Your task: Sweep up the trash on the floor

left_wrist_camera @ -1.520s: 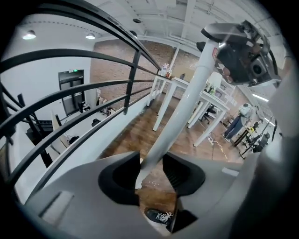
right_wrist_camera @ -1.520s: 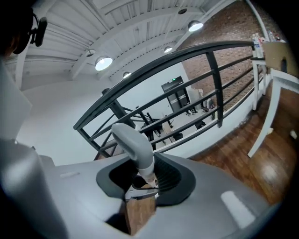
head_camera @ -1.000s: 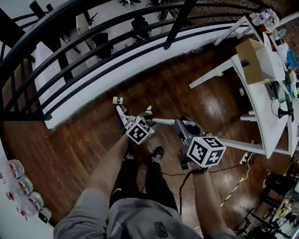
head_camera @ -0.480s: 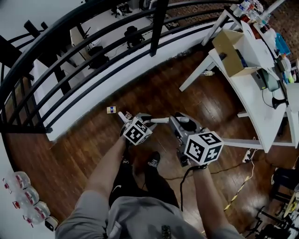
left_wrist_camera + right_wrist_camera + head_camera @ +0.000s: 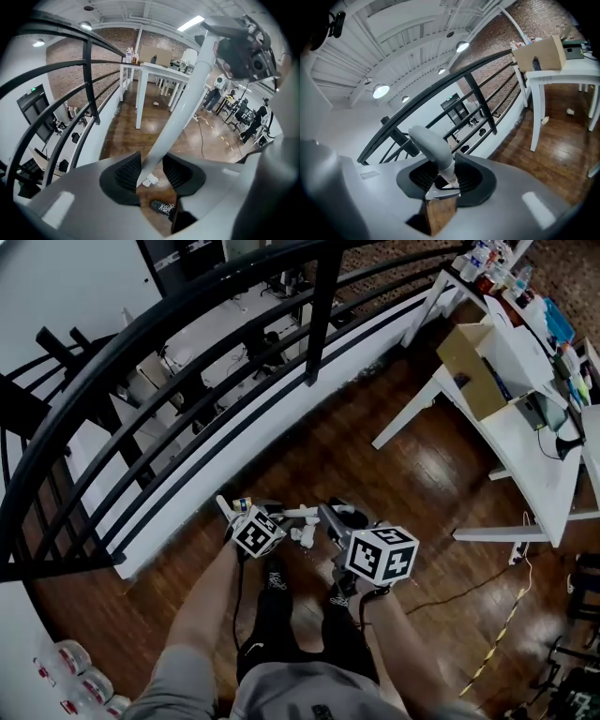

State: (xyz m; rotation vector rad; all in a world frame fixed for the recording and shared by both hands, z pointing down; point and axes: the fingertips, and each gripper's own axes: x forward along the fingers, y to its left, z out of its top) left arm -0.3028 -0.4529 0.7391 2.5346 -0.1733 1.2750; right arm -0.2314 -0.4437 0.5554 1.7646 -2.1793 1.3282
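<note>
White pole (image 5: 180, 98), one, clamped between the two jaws of the left gripper (image 5: 151, 171), with the pads pinching it on both sides. Its far end runs up toward the right gripper (image 5: 440, 177). That gripper's jaws are clenched on one grey handle (image 5: 431, 143). Can't tell if handle and pole are one tool.

Two marker cubes, one per gripper, black-and-white squares only, no letters.

Trash: one white crumpled wad (image 5: 303, 535) on the wood floor (image 5: 375, 446), possibly two bits touching. It lies just ahead of the person's two dark shoes (image 5: 275, 577) and shows between the two grippers in the head view. In the left gripper view it sits just beyond the jaws, beside the pole.

One small yellow-and-blue packet (image 5: 242, 504) just beside the left gripper, print too small to read. One shoe carries white script, not legible.

One cardboard box (image 5: 469, 357) on a white table (image 5: 525, 446), well apart from the wad. One black railing (image 5: 187, 362) along the floor's edge. Three clear bottles (image 5: 73, 659) at the lower left, labels unreadable.
</note>
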